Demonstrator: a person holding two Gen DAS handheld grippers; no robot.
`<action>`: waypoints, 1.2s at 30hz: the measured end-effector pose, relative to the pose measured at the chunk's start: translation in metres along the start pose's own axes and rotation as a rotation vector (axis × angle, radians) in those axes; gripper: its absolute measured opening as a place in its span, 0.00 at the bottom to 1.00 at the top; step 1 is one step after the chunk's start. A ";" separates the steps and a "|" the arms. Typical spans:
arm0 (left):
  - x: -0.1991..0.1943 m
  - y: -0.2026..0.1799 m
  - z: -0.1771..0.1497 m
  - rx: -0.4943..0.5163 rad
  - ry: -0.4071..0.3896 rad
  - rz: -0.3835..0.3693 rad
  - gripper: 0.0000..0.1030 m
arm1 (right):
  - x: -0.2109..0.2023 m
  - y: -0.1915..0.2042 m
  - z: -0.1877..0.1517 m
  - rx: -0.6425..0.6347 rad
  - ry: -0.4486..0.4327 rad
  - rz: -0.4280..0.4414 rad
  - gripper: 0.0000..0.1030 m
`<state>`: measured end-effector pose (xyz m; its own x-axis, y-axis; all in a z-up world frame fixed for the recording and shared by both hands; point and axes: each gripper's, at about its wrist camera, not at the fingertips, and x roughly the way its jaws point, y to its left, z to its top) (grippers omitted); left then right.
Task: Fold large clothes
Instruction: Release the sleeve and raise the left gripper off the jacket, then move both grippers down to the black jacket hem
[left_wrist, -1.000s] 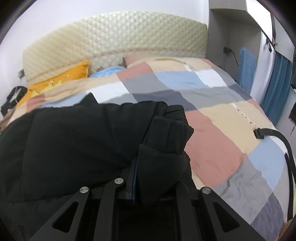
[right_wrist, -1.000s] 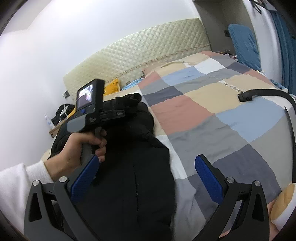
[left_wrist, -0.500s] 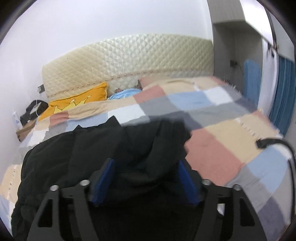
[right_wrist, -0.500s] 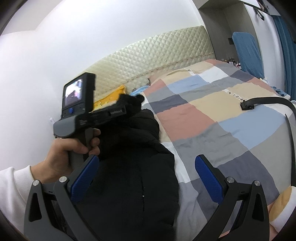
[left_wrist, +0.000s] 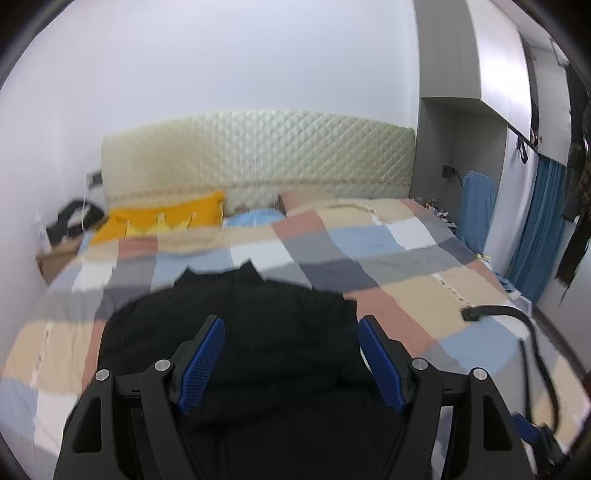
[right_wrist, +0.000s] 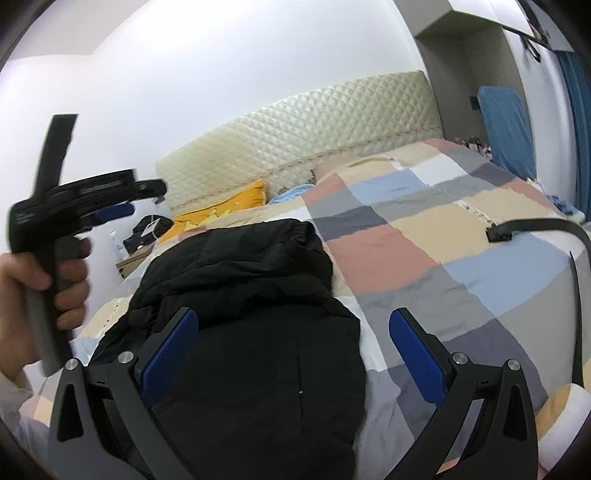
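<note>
A large black padded coat lies on the checked bedspread, its upper part folded over on itself. In the right wrist view the coat fills the lower middle. My left gripper is open and empty, held above the coat. It shows in the right wrist view raised at the left in a hand. My right gripper is open and empty, above the coat's lower part.
A black belt lies on the bed's right side; it also shows in the left wrist view. A yellow pillow and a padded headboard are at the far end. A bedside stand is at the left.
My left gripper let go of the coat's fold, opened, and rose up and back. The fold now lies flat on the coat. My right gripper stayed open and hardly moved.
</note>
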<state>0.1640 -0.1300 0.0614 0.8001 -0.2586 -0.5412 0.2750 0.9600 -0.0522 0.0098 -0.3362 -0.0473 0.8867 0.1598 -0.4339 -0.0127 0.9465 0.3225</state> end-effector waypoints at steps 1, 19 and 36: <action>-0.010 0.005 -0.003 -0.014 0.003 -0.008 0.72 | -0.004 0.004 0.000 -0.015 -0.005 0.008 1.00; -0.151 0.072 -0.066 -0.049 0.012 0.014 0.72 | -0.043 0.043 -0.025 -0.118 0.009 0.072 1.00; -0.160 0.163 -0.145 -0.169 0.113 0.081 0.72 | -0.035 0.072 -0.044 -0.196 0.080 0.075 1.00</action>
<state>0.0038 0.0829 0.0176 0.7485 -0.1749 -0.6396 0.1113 0.9840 -0.1389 -0.0422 -0.2617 -0.0456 0.8405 0.2456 -0.4829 -0.1733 0.9664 0.1899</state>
